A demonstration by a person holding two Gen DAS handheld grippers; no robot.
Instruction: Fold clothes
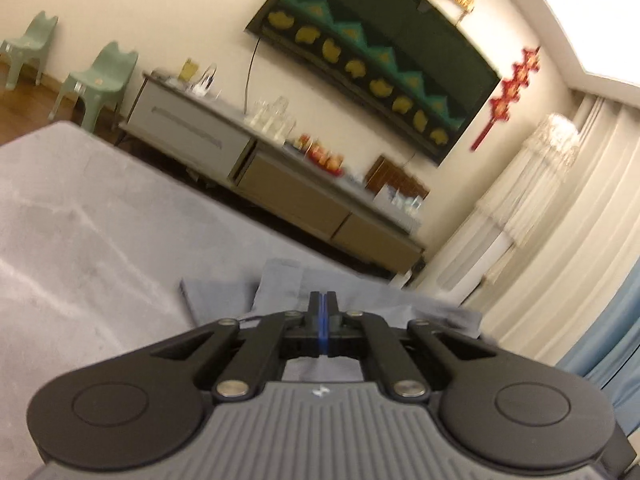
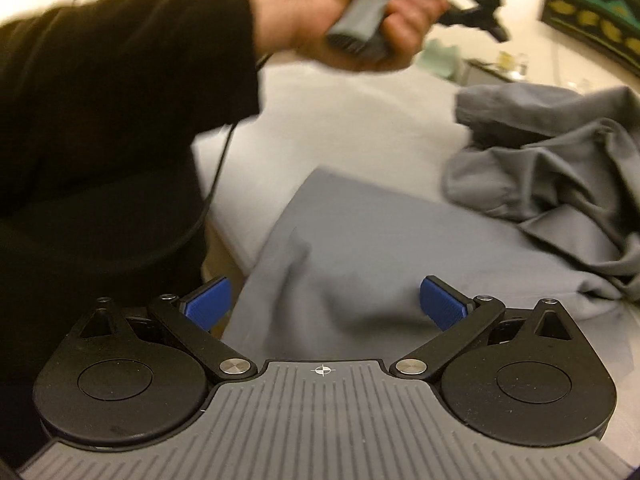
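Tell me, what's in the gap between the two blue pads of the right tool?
Only flat grey cloth, seen behind the gap. The right tool is wide open and neither blue pad touches it. The right wrist view shows this.

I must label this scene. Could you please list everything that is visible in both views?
bed: 1, light grey, under the clothes
folded cloth: 1, grey-blue, flat on the bed
crumpled cloth: 1, grey, beside the folded one
chairs: 2, pale green, at the wall
cabinet: 1, grey and tan, along the wall
curtains: white and blue
sleeve: 1, black
hand: 1, around the left gripper's handle
left gripper: shut, empty
right gripper: open, above the folded cloth
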